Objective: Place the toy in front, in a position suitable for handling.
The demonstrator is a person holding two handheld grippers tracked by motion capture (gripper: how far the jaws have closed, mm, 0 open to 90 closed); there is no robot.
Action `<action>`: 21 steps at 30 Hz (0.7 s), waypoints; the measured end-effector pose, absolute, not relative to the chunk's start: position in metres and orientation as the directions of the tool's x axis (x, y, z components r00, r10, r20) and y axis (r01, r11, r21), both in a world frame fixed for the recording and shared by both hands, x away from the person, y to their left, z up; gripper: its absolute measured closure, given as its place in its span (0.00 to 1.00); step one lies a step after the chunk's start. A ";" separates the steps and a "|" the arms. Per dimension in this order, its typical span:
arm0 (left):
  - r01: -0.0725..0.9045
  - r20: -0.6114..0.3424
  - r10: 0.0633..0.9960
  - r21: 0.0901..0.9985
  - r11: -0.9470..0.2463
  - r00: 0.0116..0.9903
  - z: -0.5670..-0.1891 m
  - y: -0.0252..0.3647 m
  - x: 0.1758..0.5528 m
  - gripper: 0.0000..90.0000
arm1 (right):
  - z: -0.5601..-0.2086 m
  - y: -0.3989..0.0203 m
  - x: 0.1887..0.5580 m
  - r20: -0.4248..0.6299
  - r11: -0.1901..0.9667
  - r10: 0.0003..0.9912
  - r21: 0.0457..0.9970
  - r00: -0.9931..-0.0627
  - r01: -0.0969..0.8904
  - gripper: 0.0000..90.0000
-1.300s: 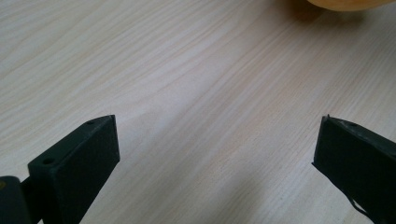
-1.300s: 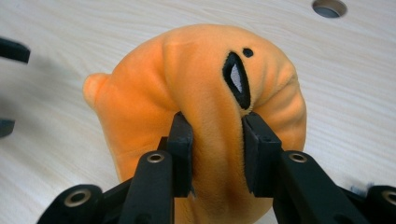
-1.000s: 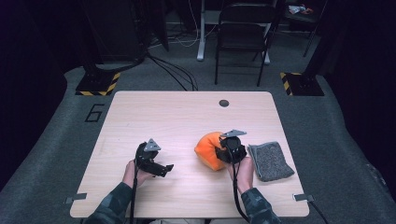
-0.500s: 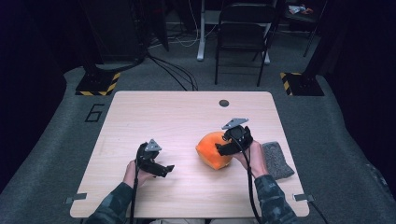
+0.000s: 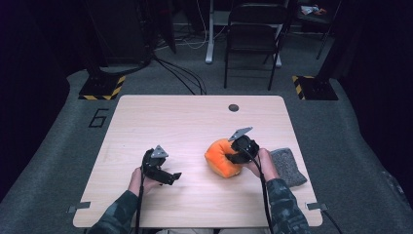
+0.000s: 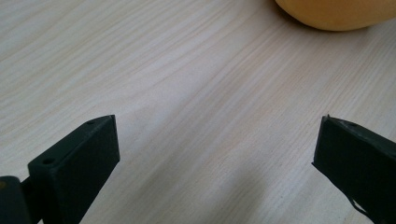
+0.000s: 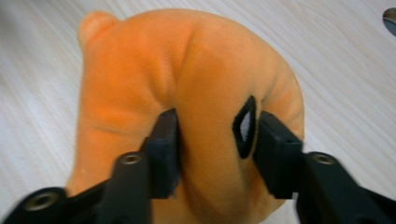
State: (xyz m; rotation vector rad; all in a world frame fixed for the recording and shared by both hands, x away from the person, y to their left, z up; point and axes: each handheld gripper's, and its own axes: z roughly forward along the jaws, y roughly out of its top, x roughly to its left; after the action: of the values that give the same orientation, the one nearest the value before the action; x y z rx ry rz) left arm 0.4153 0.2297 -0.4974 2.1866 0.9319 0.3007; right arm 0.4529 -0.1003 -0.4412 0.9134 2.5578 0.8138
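Left gripper (image 5: 168,176) near front edge of surface (image 5: 165,117), fingers (image 6: 79,163) spread wide over bare wood, nothing between. Right gripper (image 5: 233,157) just closed, fingers (image 7: 163,144) now pinching fold of orange plush toy (image 5: 221,158), toy right of centre on surface. Grey cloth (image 5: 288,165) just beyond right hand (image 5: 260,163). Dark round hole (image 5: 234,107) near far edge.

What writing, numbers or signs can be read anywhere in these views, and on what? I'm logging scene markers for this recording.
"6": a large dark numeral on the grey floor, left of the wooden table.
No lettering can be made out on the orange plush toy, on the grey cloth or on the grippers. The black and yellow hazard stripes on the stand bases carry no text.
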 end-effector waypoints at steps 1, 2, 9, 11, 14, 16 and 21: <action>0.528 -0.063 0.701 0.705 -0.473 0.711 -0.497 0.229 0.415 0.00 | -0.440 -0.101 0.451 -0.085 0.618 0.669 0.616 -0.739 0.489 0.71; 0.528 -0.061 0.700 0.703 -0.476 0.712 -0.497 0.229 0.415 0.00 | -0.437 -0.101 0.448 -0.077 0.612 0.672 0.617 -0.736 0.494 0.73; 0.535 -0.071 0.702 0.703 -0.469 0.709 -0.498 0.228 0.415 0.00 | -0.426 -0.099 0.434 -0.051 0.524 0.751 0.654 -0.659 0.546 0.77; 0.532 -0.062 0.702 0.701 -0.475 0.709 -0.498 0.228 0.415 0.00 | -0.420 -0.098 0.429 -0.011 0.432 0.817 0.673 -0.576 0.600 0.76; 0.532 -0.062 0.702 0.701 -0.475 0.709 -0.498 0.227 0.415 0.00 | -0.415 -0.098 0.427 0.001 0.378 0.854 0.686 -0.520 0.622 0.76; 0.532 -0.064 0.705 0.705 -0.469 0.706 -0.498 0.227 0.415 0.00 | -0.411 -0.097 0.425 0.003 0.343 0.878 0.692 -0.478 0.635 0.76; 0.534 -0.067 0.708 0.707 -0.464 0.704 -0.498 0.227 0.415 0.00 | -0.411 -0.095 0.423 0.040 0.257 0.918 0.698 -0.395 0.668 0.74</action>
State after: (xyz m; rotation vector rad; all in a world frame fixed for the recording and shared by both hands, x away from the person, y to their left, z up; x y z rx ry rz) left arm 0.4147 0.2269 -0.4984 2.1785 0.9416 0.3054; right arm 0.4228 -0.0952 -0.4109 1.4473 2.1600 0.9132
